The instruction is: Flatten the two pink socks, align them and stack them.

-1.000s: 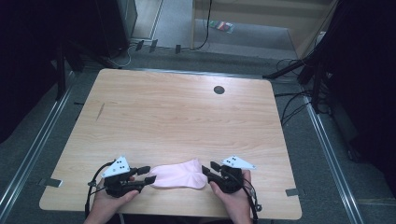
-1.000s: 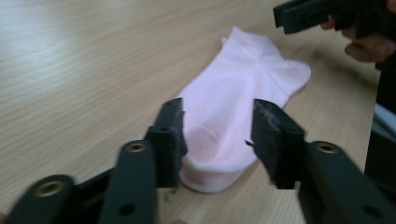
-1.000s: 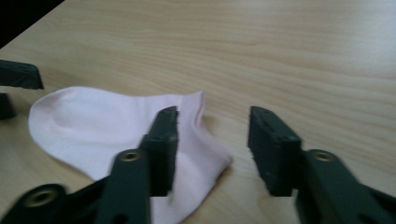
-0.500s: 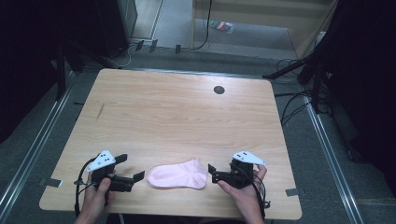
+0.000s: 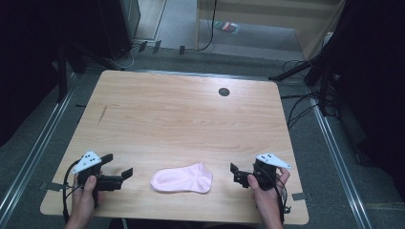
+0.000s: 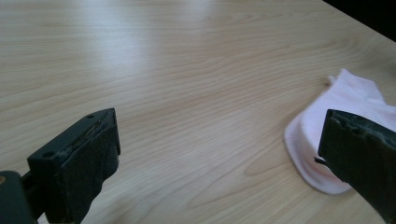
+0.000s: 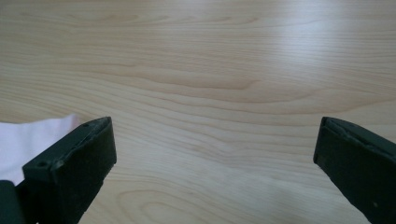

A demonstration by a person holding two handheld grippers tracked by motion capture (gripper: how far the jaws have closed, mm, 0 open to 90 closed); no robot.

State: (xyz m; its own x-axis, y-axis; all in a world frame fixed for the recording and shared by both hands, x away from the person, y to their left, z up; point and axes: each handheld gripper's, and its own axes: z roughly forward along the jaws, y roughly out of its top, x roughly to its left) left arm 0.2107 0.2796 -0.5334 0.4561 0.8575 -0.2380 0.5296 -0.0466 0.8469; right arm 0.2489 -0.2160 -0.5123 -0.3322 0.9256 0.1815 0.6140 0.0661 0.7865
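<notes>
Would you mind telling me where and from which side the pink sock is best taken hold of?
The sock lies flat on the table, its rounded toe toward the left tool and its open cuff toward the right tool. The cuff is probably easiest: come in low from the right and pinch its edge, since a flat sock offers little else to grip. Both tools stand open, apart from it.

A light wooden table (image 5: 181, 119) is taking up the middle of the high view, with a small dark round hole (image 5: 224, 91) sitting near its far edge, right of centre. Grey carpet floor (image 5: 334, 162) is surrounding it. Black cables (image 5: 298, 112) are trailing across the floor at the right, and a small colourful packet (image 5: 227, 26) is lying on the floor at the top, beside a pale wooden panel (image 5: 267, 14)
</notes>
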